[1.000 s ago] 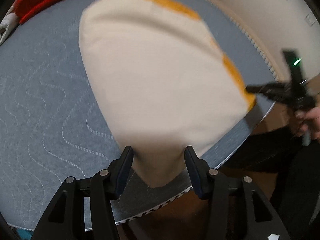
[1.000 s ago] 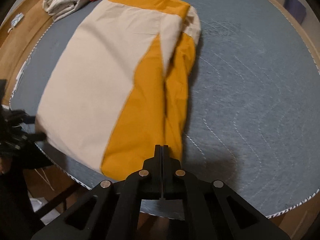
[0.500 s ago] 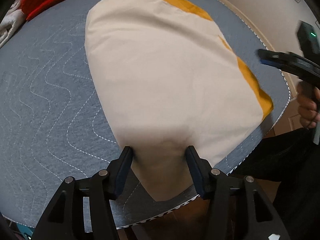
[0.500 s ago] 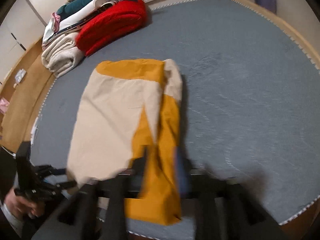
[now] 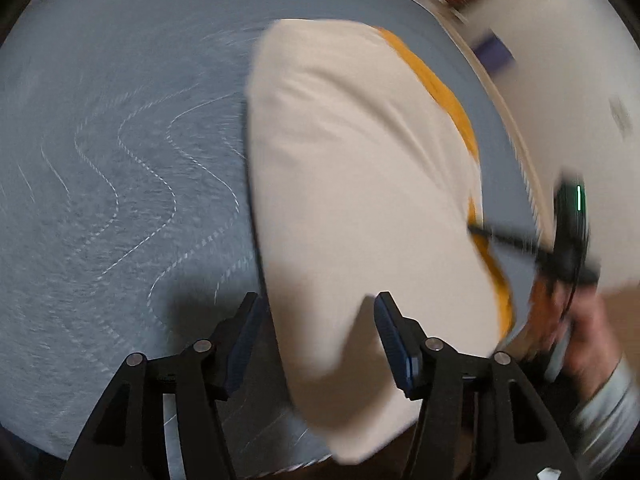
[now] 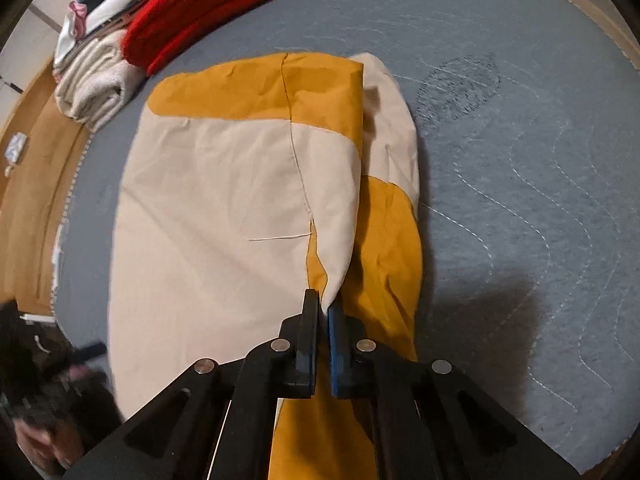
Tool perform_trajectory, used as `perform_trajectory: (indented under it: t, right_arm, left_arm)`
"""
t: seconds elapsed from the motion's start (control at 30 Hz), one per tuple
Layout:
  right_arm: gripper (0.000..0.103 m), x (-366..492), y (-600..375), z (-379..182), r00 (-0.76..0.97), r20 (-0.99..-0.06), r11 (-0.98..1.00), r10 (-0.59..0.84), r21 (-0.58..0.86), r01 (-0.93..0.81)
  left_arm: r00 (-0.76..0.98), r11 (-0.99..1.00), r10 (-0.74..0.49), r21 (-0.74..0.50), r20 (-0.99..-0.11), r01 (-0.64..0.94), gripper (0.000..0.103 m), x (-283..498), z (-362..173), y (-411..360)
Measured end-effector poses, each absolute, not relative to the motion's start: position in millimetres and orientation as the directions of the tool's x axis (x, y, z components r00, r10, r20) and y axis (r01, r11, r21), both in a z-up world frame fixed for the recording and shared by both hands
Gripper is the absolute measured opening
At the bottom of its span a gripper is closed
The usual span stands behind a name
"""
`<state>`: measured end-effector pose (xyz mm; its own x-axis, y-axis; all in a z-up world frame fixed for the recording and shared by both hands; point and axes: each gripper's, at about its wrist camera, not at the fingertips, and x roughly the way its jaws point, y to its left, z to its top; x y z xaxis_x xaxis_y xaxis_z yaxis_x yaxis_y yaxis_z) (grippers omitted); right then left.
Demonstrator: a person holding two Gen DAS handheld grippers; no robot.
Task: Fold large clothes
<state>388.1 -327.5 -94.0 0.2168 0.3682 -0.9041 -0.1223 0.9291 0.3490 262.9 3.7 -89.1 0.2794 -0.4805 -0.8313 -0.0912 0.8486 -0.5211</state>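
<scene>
A large cream and mustard-yellow garment (image 6: pixel 224 208) lies partly folded on the grey quilted surface (image 6: pixel 520 160). It also shows in the left wrist view (image 5: pixel 360 184), blurred. My right gripper (image 6: pixel 324 308) is shut on a cream edge of the garment near its front end. My left gripper (image 5: pixel 316 320) is open, its fingers astride the garment's near cream corner, which hangs over the surface's edge. The right gripper also shows in the left wrist view (image 5: pixel 480 234), at the garment's yellow edge.
A stack of folded clothes stands at the far left: a red knit (image 6: pixel 200 4), a cream towel (image 6: pixel 92 88) and white and teal pieces behind. The surface's stitched rim (image 6: pixel 64 216) runs along the left above a wooden floor.
My right gripper opened, came back to the garment and shut on its cream edge. My left gripper stayed open and swung left along the garment's near corner.
</scene>
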Motion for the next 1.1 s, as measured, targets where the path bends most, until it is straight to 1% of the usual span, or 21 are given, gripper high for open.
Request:
perform_trajectory:
  t: [0.1, 0.23, 0.27, 0.33, 0.4, 0.5, 0.53, 0.6, 0.63, 0.67, 0.7, 0.73, 0.77, 0.87, 0.97, 1.1]
  right_arm:
    - [0.004, 388.5, -329.7, -97.1, 0.205, -0.906, 0.929, 0.370, 0.359, -0.090]
    - [0.005, 390.6, -325.9, -97.9, 0.201, -0.906, 0.928, 0.373, 0.359, -0.101]
    - [0.005, 390.7, -326.5, -97.7, 0.202, -0.907, 0.929, 0.370, 0.357, -0.100]
    - [0.018, 391.3, -327.7, -100.3, 0.196, -0.904, 0.925, 0.379, 0.370, -0.081]
    - [0.022, 392.7, -330.0, -104.7, 0.182, -0.899, 0.917, 0.398, 0.394, -0.060]
    - [0.025, 396.2, -329.4, -110.7, 0.164, -0.897, 0.912, 0.410, 0.407, -0.053]
    - [0.026, 398.6, -328.6, -114.5, 0.157, -0.898, 0.911, 0.412, 0.409, -0.049]
    - [0.026, 402.7, -326.1, -120.7, 0.146, -0.899, 0.910, 0.413, 0.412, -0.039]
    - [0.026, 404.6, -324.3, -123.1, 0.142, -0.900, 0.911, 0.412, 0.412, -0.036]
    - [0.026, 406.5, -320.9, -124.5, 0.141, -0.902, 0.912, 0.409, 0.408, -0.038]
    - [0.021, 411.2, -318.1, -125.2, 0.148, -0.902, 0.914, 0.406, 0.405, -0.040]
    - [0.008, 412.8, -317.4, -125.0, 0.156, -0.894, 0.907, 0.420, 0.420, -0.036]
    - [0.006, 414.7, -315.7, -123.9, 0.166, -0.882, 0.896, 0.441, 0.444, -0.023]
    - [0.004, 421.0, -305.8, -117.9, 0.206, -0.864, 0.884, 0.459, 0.468, -0.010]
    - [0.004, 430.9, -295.1, -110.8, 0.254, -0.835, 0.863, 0.488, 0.505, 0.000]
    - [0.004, 451.5, -267.7, -91.9, 0.342, -0.784, 0.839, 0.518, 0.543, -0.024]
  left_arm:
    - [0.268, 0.770, -0.554, -0.607, -0.788, -0.195, 0.059, 293.5, -109.8, 24.5]
    - [0.237, 0.698, -0.646, -0.687, -0.726, -0.201, 0.071, 325.5, -132.4, 33.0]
    - [0.229, 0.683, -0.665, -0.703, -0.711, -0.199, 0.072, 331.5, -139.2, 33.6]
    - [0.222, 0.656, -0.693, -0.728, -0.686, -0.200, 0.073, 340.3, -149.0, 33.8]
    - [0.232, 0.636, -0.710, -0.747, -0.665, -0.196, 0.073, 345.2, -153.5, 29.9]
    - [0.275, 0.639, -0.701, -0.751, -0.658, -0.169, 0.073, 349.9, -152.3, 22.8]
    - [0.291, 0.648, -0.690, -0.745, -0.663, -0.159, 0.071, 349.3, -149.4, 17.3]
    - [0.318, 0.676, -0.663, -0.725, -0.678, -0.136, 0.062, 351.1, -140.9, 16.1]
    - [0.328, 0.685, -0.655, -0.718, -0.681, -0.123, 0.051, 351.1, -135.8, 14.7]
    - [0.338, 0.697, -0.646, -0.709, -0.685, -0.106, 0.044, 351.8, -127.3, 12.2]
    - [0.342, 0.706, -0.639, -0.702, -0.689, -0.094, 0.040, 353.7, -119.0, 9.7]
    - [0.349, 0.717, -0.632, -0.693, -0.692, -0.074, 0.034, 354.7, -108.7, 7.8]
    - [0.357, 0.729, -0.626, -0.683, -0.694, -0.049, 0.030, 356.7, -97.1, 7.3]
    - [0.395, 0.759, -0.603, -0.651, -0.693, 0.019, 0.028, 367.7, -65.1, 7.5]
    - [0.445, 0.784, -0.576, -0.618, -0.685, 0.064, 0.028, 380.3, -38.2, 26.0]
    - [0.492, 0.805, -0.532, -0.593, -0.689, 0.040, 0.028, 396.3, -26.3, 68.3]
